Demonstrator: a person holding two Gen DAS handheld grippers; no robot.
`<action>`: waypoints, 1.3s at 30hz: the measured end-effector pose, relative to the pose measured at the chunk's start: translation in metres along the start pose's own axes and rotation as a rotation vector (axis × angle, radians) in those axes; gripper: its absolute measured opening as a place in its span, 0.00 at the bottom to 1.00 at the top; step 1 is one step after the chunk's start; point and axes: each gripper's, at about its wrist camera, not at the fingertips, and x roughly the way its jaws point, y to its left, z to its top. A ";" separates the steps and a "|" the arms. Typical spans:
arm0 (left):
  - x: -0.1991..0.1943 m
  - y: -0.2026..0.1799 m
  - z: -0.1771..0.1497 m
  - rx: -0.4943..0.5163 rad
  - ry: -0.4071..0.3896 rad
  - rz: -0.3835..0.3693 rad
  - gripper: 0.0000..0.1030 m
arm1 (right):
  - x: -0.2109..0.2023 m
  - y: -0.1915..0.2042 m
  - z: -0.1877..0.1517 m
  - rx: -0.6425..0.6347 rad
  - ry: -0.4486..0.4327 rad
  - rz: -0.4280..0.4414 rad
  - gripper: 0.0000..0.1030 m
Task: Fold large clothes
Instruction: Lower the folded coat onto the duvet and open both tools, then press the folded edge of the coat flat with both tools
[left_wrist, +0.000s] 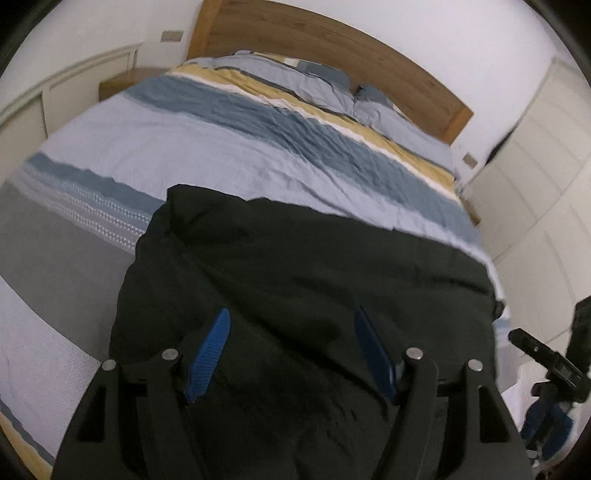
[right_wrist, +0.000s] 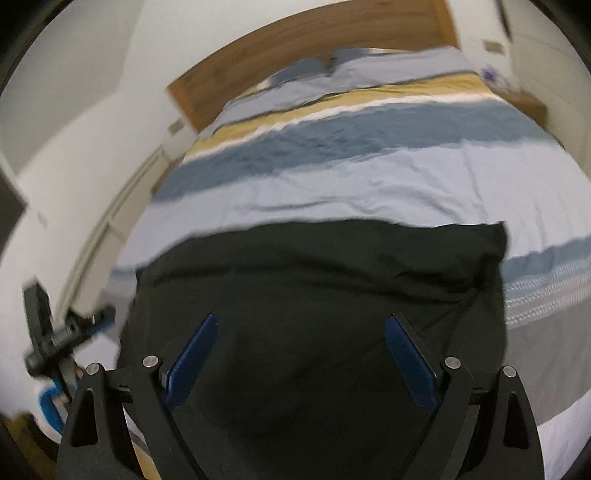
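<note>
Nearest, the left tool (left_wrist: 291, 347) and right tool (right_wrist: 301, 354) both hang wide open, gripping nothing. Just beyond them the black garment (left_wrist: 314, 266) lies in a flat rectangle on the near end of the bed (left_wrist: 229, 147). It looks partly folded; further folds probably remain.

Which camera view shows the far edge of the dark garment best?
The right wrist view: the dark garment shows its whole far edge and a square corner. The left wrist view shows the garment with that edge slanting and blurred towards the right.
</note>
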 end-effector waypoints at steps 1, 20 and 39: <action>0.003 -0.006 -0.004 0.018 -0.001 0.009 0.67 | 0.006 0.013 -0.006 -0.052 0.005 -0.015 0.89; 0.052 -0.028 -0.026 0.139 0.017 0.084 0.67 | 0.076 0.030 -0.019 -0.164 0.051 -0.109 0.89; 0.054 -0.065 0.003 0.202 0.022 0.019 0.67 | 0.066 0.050 -0.002 -0.194 0.005 -0.088 0.89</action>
